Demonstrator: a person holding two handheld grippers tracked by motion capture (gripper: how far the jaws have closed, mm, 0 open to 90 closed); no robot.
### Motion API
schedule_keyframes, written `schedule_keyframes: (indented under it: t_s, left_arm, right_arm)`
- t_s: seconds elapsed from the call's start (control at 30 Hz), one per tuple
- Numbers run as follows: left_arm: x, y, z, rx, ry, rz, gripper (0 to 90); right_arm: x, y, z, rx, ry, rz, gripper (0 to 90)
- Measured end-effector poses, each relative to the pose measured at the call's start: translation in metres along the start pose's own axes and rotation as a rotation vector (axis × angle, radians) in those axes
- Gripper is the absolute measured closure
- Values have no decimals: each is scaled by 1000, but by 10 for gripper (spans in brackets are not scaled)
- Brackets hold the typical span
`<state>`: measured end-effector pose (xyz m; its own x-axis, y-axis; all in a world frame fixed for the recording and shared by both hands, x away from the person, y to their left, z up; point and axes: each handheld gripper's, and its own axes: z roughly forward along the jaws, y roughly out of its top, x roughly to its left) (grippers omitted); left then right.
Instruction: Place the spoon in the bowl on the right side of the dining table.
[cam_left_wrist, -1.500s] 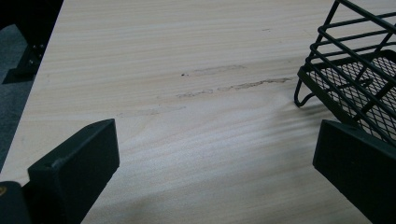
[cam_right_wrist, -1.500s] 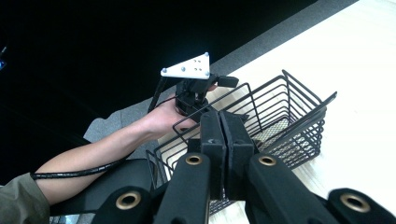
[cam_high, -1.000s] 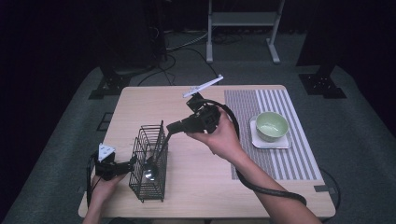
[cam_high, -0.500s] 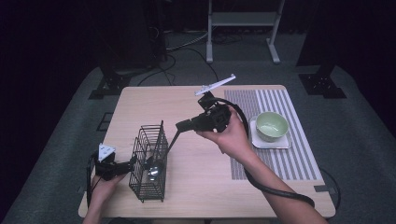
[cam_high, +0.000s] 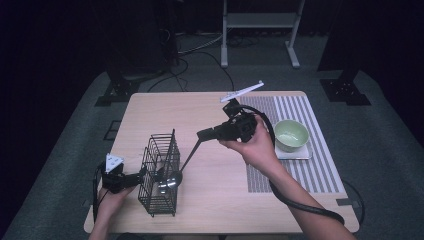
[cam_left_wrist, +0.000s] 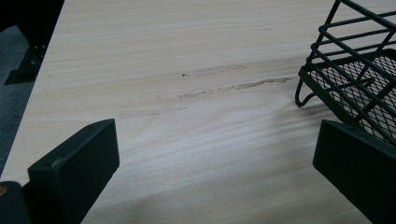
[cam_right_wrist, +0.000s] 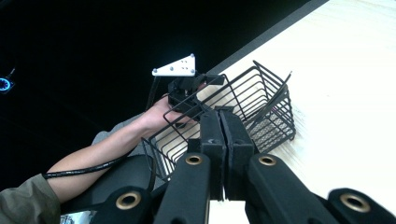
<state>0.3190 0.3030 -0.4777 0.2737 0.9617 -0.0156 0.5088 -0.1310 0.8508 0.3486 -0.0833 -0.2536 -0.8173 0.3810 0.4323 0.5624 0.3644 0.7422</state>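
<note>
A black wire basket (cam_high: 161, 172) stands on the wooden table (cam_high: 165, 112) at the front left. My right gripper (cam_high: 201, 135) hovers over the table's middle, pointing left, shut on the thin dark handle of a ladle (cam_high: 189, 156). The handle slants down to the metal ladle bowl (cam_high: 170, 182) at the basket's right wall. In the right gripper view the jaws (cam_right_wrist: 224, 119) are pressed together, with the basket (cam_right_wrist: 261, 112) beyond them. My left gripper (cam_high: 142, 175) rests against the basket's left side. Its jaws (cam_left_wrist: 215, 172) stand open over bare wood, beside the basket's foot (cam_left_wrist: 303, 95).
A pale green bowl (cam_high: 291, 134) sits on a white square coaster (cam_high: 296, 152) on a striped mat (cam_high: 295, 172) at the table's right. Dark floor, stand legs (cam_high: 260, 47) and cables lie beyond the far edge.
My right gripper has moved to the right and slightly down with the ladle, and the ladle bowl has shifted toward the basket's right wall. The left gripper has stayed in place.
</note>
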Motion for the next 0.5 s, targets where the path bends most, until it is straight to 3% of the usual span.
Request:
schedule_keyframes:
  t_s: [0.5]
  left_arm:
    - [0, 0, 0, 2, 0, 0, 0]
  right_arm:
    - [-17, -16, -7, 6, -23, 37, 886]
